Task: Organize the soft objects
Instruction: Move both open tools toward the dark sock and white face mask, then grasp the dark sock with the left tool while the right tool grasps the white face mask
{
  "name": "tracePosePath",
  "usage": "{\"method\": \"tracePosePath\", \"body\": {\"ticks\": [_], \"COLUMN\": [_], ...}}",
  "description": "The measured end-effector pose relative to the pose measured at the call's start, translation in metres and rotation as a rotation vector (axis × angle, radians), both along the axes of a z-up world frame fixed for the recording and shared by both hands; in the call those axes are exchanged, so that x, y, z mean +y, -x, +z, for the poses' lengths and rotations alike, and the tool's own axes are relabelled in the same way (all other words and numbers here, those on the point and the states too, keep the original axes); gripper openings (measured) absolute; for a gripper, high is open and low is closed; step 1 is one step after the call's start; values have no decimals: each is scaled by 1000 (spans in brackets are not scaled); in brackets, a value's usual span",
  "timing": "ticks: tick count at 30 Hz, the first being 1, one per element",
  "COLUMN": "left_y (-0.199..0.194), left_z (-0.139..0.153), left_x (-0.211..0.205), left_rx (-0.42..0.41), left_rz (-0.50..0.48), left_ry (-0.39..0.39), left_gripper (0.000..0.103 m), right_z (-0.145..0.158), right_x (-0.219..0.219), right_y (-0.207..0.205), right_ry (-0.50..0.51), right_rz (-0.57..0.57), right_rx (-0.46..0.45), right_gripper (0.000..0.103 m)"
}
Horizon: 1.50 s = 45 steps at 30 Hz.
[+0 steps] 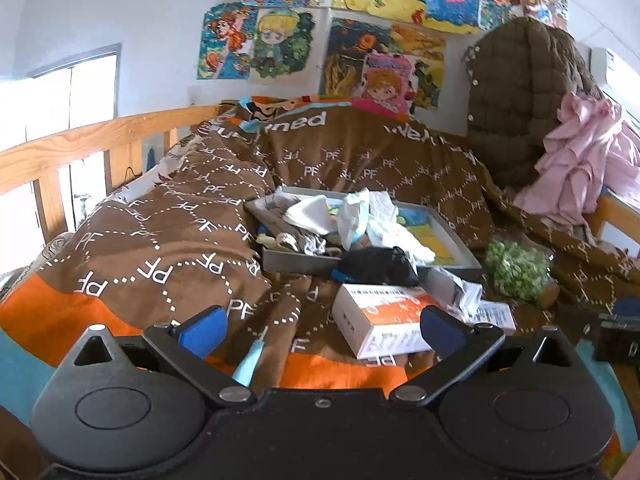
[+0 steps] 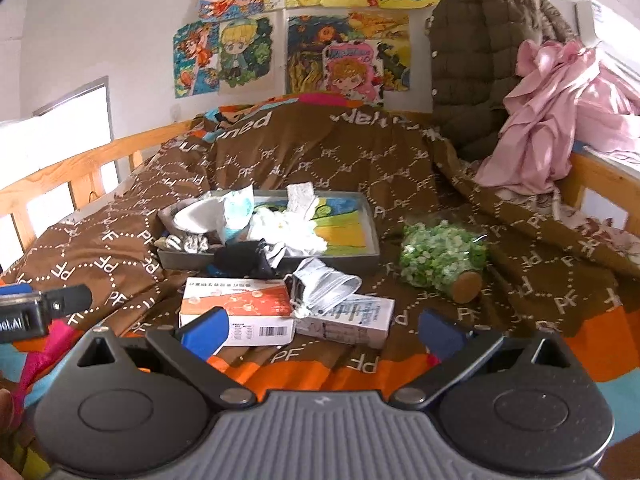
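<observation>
A grey tray (image 1: 460,240) (image 2: 370,232) lies on the brown quilt, piled with white cloths (image 1: 372,216) (image 2: 292,224) and small soft items. A black cloth (image 1: 376,266) (image 2: 240,260) hangs over its front rim. Two cartons sit in front: an orange-and-white box (image 1: 380,320) (image 2: 240,308) and a white box (image 2: 352,316) with a silver pouch (image 2: 324,284) on top. My left gripper (image 1: 320,326) hovers open above the quilt before the orange box, holding nothing. My right gripper (image 2: 322,332) is open too, over the boxes.
A jar of green pellets (image 2: 440,260) (image 1: 516,268) lies right of the tray. A light blue pen-like stick (image 1: 250,360) rests on the quilt. A quilted brown coat (image 2: 480,52) and pink cloth (image 2: 552,112) pile at the back right. Wooden bed rails (image 1: 80,148) run along the left.
</observation>
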<state>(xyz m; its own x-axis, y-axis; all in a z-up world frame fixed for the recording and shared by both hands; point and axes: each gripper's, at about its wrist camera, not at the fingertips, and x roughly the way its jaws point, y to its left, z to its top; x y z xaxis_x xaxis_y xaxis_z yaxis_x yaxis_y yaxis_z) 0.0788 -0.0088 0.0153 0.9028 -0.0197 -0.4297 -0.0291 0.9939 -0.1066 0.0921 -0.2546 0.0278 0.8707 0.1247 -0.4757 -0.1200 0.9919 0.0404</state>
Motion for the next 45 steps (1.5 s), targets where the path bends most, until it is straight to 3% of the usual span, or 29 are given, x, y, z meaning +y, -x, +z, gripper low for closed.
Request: {"method": "tracePosePath", "body": {"ticks": [10, 16, 20, 23, 32, 40, 45], "left_y": [-43, -84, -113, -138, -206, -246, -259], "left_z": [-19, -24, -25, -29, -48, -56, -61], "left_x": [7, -1, -12, -17, -20, -49, -58], "left_rx": [7, -3, -6, 21, 150, 237, 262], "left_rz": [0, -73, -143, -179, -252, -339, -355], "left_ry": [55, 82, 60, 76, 227, 161, 157], "left_gripper": [102, 102, 102, 102, 102, 102, 92], "right_z": [-13, -27, -37, -44, -68, -77, -83], "right_x": [0, -6, -5, -7, -10, -15, -14], "right_y": [-56, -94, -118, -134, -165, -182, -189], "right_ry": [-10, -31, 23, 42, 9, -45, -49], "right_rz": [74, 115, 124, 143, 179, 162, 166], "right_rx": [1, 28, -15, -20, 39, 101, 130], "right_gripper": [103, 103, 103, 103, 103, 97, 92]}}
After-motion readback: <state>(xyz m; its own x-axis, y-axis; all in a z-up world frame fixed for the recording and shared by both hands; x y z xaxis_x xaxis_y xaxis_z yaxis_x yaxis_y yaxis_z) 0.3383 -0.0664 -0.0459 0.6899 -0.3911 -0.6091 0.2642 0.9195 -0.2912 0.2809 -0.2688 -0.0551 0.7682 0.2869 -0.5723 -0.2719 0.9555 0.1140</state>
